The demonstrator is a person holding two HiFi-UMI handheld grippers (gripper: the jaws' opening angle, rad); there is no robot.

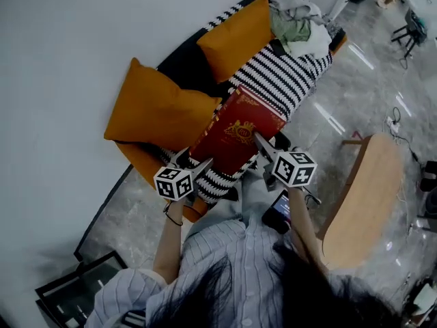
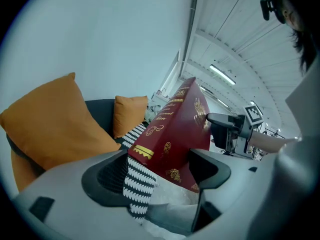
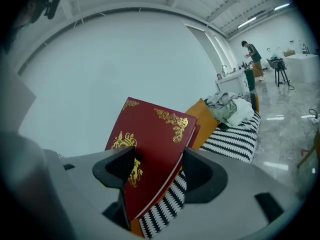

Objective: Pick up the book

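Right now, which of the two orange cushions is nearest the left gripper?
The cushion at the near end of the sofa, beside the left gripper and the red book. The other cushion lies farther along, next to the clothes pile.

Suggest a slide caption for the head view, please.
Left tongs and right tongs hold a red book over a striped sofa with orange cushions.
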